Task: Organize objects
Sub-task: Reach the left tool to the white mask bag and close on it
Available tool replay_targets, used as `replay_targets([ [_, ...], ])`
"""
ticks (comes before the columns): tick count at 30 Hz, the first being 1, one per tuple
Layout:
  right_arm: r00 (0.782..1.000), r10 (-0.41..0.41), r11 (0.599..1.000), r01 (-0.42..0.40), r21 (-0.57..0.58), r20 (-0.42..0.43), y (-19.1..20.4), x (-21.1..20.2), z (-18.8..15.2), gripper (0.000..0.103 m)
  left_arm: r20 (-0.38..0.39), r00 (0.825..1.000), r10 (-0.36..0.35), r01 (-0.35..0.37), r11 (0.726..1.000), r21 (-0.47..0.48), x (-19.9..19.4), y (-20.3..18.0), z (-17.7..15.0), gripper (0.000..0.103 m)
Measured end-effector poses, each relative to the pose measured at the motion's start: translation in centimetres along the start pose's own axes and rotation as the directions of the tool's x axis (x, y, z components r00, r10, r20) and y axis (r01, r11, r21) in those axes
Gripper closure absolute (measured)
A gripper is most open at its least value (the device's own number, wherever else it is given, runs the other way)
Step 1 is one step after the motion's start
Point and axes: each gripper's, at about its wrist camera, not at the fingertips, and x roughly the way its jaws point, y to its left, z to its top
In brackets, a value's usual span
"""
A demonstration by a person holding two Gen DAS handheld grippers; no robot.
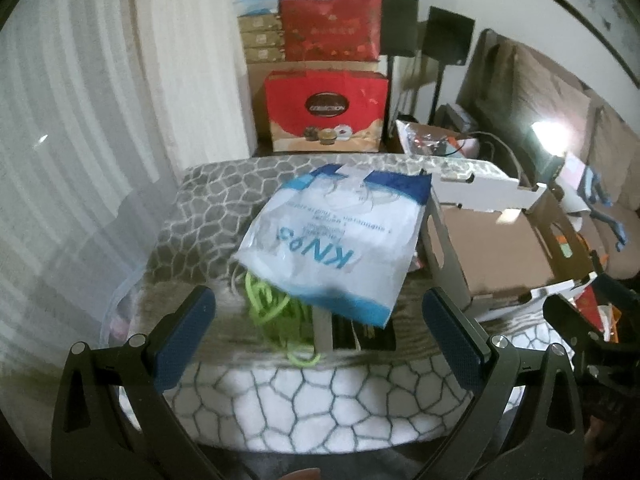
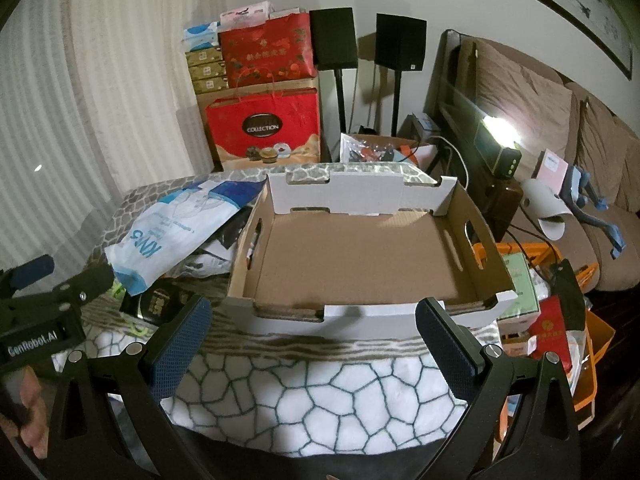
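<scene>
Cardboard tray (image 2: 360, 256) is sitting on the blanket-covered worktop (image 2: 320, 392) and serving as landmark. It is shallow, brown corrugated inside, white on the outer walls, with slotted handle cutouts in the side walls; nothing is lying in it.

Just left of the tray, a KN95 mask bag (image 1: 336, 240) is lying tilted, thin crinkly white-and-blue plastic, its near corner overhanging a tangle of lime-green cord (image 1: 272, 304). A dark box with gold print (image 2: 160, 300) is lying under the bag's near end, close to the tray's near-left corner; other dark flat items there are too hidden to identify.

Behind the tray, red gift bags (image 2: 266, 128) and stacked boxes are standing against the wall, with two black speakers on stands (image 2: 334, 38) further right. Right of the tray: an orange bin (image 2: 588, 360) packed with packets and a red booklet, then a brown sofa (image 2: 552, 112).

The blanket is plush, white with a dark cell pattern, a grey-brown band running beside the tray's near wall.

Left gripper (image 1: 320, 334) is hovering level at the near edge, aimed at the bag; fingers are spread wide, gripping nothing. Right gripper (image 2: 312, 342) is hovering centred on the tray's near wall, fingers spread wide, also gripping nothing. A hand (image 2: 28, 412) is holding the left gripper's handle, left of the tray.
</scene>
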Motion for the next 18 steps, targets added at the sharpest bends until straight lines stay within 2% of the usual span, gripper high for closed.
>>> replay_targets([
  [5, 1.0, -0.001, 1.0, 0.001, -0.013, 0.001, 0.2, 0.6, 0.9, 0.0, -0.027, 1.0, -0.014, 0.014, 1.0, -0.011, 2.4, 2.4, 2.7, 0.0],
  [10, 0.999, 0.043, 0.999, -0.043, -0.024, -0.017, 0.2, 1.3, 2.1, 0.0, -0.048, 0.997, -0.059, 0.057, 0.998, -0.041, 4.6, 4.8, 4.8, 0.0],
  [18, 0.99, 0.135, 0.99, -0.136, -0.029, -0.043, 1.0, 2.7, 4.3, 0.004, -0.156, 0.976, -0.15, 0.14, 0.987, -0.074, 9.6, 6.7, 6.0, 0.0],
])
